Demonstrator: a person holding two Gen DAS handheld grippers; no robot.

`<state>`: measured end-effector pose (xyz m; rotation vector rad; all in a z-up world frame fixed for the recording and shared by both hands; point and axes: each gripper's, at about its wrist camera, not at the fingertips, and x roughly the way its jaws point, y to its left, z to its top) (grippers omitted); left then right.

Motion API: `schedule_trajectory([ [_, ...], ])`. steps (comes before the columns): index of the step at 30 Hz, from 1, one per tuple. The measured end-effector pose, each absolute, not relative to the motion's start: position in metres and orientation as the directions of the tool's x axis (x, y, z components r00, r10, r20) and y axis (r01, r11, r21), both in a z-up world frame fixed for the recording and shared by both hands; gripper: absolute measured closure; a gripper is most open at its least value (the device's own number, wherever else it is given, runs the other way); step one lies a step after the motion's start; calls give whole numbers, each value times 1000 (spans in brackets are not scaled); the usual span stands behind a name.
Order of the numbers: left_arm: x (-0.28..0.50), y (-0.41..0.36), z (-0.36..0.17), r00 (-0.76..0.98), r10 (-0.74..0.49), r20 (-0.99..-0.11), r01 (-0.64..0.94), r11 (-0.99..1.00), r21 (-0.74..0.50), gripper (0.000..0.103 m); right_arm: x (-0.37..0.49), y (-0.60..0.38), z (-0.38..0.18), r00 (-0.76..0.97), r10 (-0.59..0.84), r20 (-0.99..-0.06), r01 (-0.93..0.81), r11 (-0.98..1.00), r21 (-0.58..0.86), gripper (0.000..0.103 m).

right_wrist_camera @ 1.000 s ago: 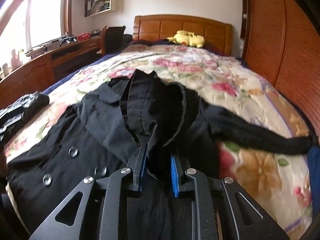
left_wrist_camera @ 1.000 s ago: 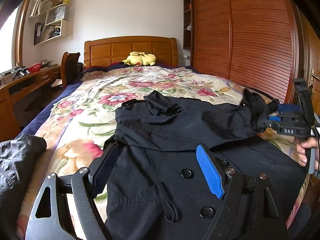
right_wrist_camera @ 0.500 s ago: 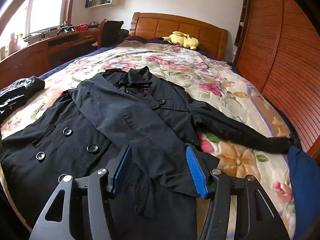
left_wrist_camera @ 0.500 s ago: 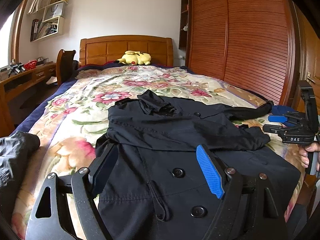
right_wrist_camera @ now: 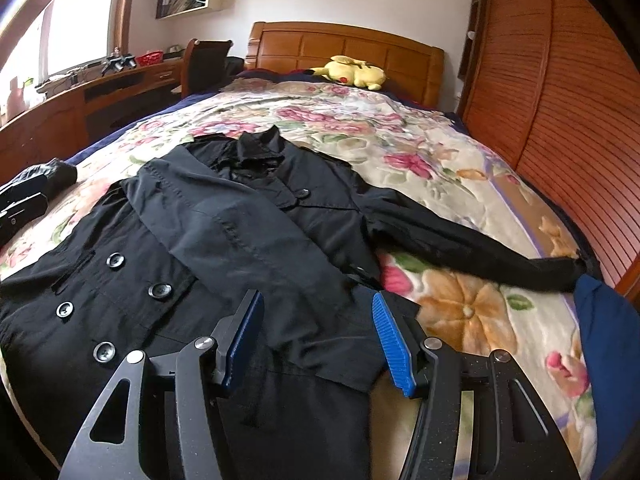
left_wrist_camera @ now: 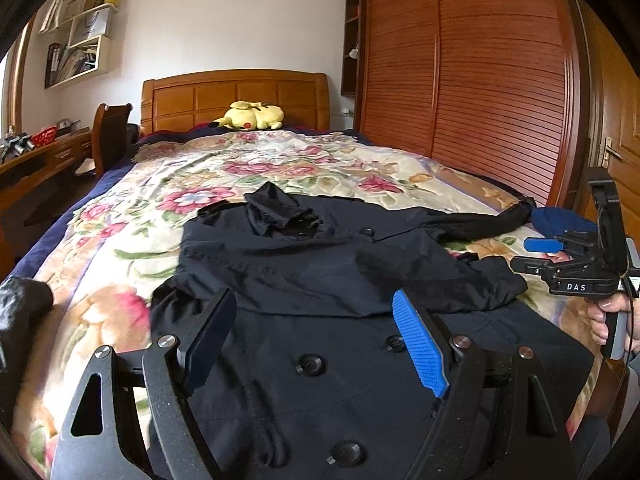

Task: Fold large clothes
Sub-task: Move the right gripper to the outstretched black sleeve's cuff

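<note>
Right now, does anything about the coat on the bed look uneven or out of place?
Yes. One sleeve lies folded across the coat's front, but the other sleeve still stretches out sideways over the flowered bedcover, so the fold is lopsided. The collar is also bunched up rather than flat.

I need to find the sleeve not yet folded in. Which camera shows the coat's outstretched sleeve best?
The right wrist view: the outstretched sleeve lies in full across the floral quilt, shoulder to cuff. The left wrist view shows it small, foreshortened, far off.
</note>
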<state>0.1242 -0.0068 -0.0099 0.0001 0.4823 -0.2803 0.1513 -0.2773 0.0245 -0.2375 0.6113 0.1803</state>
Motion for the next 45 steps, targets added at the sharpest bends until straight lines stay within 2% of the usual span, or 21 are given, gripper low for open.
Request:
schedule_trajectory([
  [9,144,-43,-15,833,-291,-470,296,953,-65,22,166,-329,32,817,43,-575,-165,973,-160,44],
  [12,149,-52,-18,830,-291,-475,299,952,-60,22,178,-352,37,827,18,-563,-131,978,-161,34],
  [14,154,-56,-20,828,-289,-481,300,952,-55,22,188,-367,38,828,-2,-561,-107,981,-160,32],
  [25,168,-69,-29,823,-265,-502,287,957,-34,22,275,-451,55,788,-101,-607,33,992,-122,32],
  [39,175,-73,-43,809,-250,-532,287,958,-14,22,394,-498,-7,672,-133,-728,200,980,6,32],
  [45,177,-74,-46,801,-250,-544,289,957,-14,22,415,-502,-28,624,-180,-760,277,961,0,30],
])
